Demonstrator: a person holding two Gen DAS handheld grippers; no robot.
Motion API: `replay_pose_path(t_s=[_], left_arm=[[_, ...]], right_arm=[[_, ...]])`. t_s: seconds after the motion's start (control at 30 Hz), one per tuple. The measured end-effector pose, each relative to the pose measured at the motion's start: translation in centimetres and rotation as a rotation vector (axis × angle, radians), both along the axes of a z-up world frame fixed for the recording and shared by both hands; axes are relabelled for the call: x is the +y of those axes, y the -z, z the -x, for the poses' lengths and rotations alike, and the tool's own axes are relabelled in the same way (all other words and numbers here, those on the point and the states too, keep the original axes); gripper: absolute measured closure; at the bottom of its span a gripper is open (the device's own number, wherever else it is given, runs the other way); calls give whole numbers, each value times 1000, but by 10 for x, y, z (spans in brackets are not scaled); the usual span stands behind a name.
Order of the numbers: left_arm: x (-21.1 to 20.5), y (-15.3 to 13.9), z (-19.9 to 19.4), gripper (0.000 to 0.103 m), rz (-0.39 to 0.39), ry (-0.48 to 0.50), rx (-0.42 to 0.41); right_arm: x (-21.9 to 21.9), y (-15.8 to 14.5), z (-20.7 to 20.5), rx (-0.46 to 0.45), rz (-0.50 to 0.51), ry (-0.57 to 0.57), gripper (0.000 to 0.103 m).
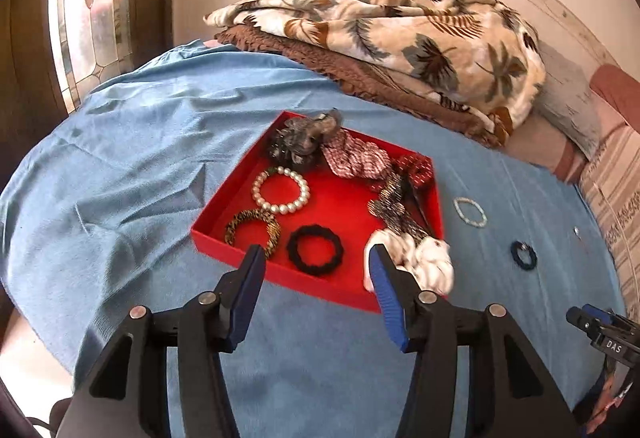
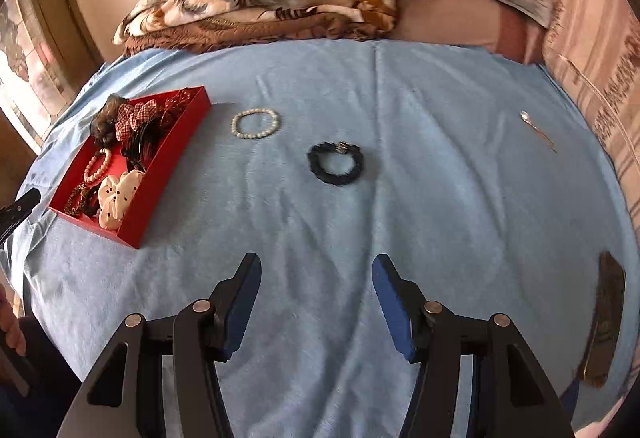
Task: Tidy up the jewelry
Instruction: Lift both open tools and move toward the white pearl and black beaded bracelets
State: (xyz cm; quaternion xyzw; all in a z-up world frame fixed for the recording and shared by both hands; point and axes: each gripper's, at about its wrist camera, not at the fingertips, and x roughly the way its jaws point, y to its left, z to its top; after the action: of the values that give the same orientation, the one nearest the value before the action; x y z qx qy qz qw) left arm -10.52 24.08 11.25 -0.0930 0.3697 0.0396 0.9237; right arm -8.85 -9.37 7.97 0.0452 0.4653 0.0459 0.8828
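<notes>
My left gripper hangs half open and empty over the red tray's near edge, where sorted bracelets lie; my right gripper, also open and empty, faces the dark bracelet still outside the tray, likely next

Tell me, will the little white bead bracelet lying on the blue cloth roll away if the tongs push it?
Probably not: the bead bracelet lies flat on the soft blue cloth, so it would likely slide or bunch. Its slightly uneven loop suggests it is floppy.
</notes>
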Motion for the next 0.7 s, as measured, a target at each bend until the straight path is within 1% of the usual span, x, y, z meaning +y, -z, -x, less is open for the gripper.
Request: replay_pose_path(t_s=[0.1, 0.13, 0.2, 0.37, 0.5, 0.6, 0.7], left_arm=[[-11, -7, 6, 50, -12, 22, 1], [-17, -9, 6, 49, -21, 35, 4], [-28, -13, 4, 49, -25, 63, 15], [-62, -24, -10, 49, -16, 136, 27], [-94, -30, -30, 47, -9, 198, 37], [-120, -24, -55, 47, -4, 245, 76], [-146, -10, -93, 47, -13, 296, 135]], right_arm=[[-9, -1, 10, -21, -36, 13, 40], [-12, -2, 13, -28, -45, 16, 38], [-18, -1, 16, -42, -56, 23, 35], [-36, 8, 17, -49, -89, 51, 35], [-49, 20, 10, -44, -120, 63, 35], [-56, 28, -1, -44, -140, 62, 35], [-59, 36, -17, -48, -159, 56, 35]])
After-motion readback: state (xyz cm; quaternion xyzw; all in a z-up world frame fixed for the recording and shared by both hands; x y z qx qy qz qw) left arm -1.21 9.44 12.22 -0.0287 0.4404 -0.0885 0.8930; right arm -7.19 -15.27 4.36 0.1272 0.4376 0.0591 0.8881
